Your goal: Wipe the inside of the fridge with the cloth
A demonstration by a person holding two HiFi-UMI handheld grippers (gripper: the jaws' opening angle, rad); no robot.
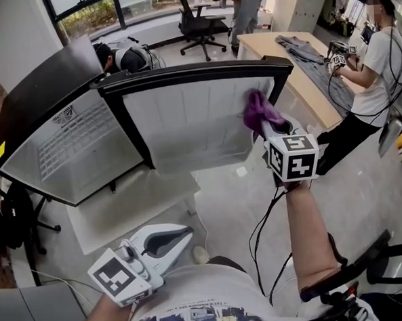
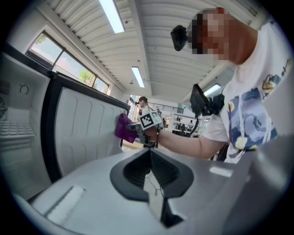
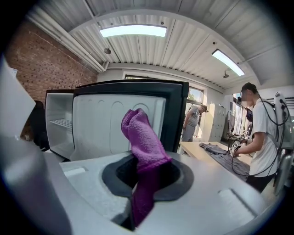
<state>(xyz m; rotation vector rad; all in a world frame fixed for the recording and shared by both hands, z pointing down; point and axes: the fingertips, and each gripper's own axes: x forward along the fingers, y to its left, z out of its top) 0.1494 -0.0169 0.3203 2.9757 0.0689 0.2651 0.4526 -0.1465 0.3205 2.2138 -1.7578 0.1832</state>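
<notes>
Right gripper [image 1: 269, 126] clamped on purple cloth [image 1: 257, 108], cloth pressed on fridge door liner [image 1: 185, 123] near its outer edge. Left gripper [image 1: 185, 233] closed, empty, below the door. Suggest even pressure and overlapping strokes across the liner.

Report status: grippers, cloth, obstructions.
Right gripper shut on purple cloth, cloth at inner panel of open fridge door. Left gripper shut, empty, low. Nothing in the way.

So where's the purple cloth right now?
The cloth is right of centre in the head view, held in the right tongs against the white inside of the fridge door, near its upper right corner.
</notes>
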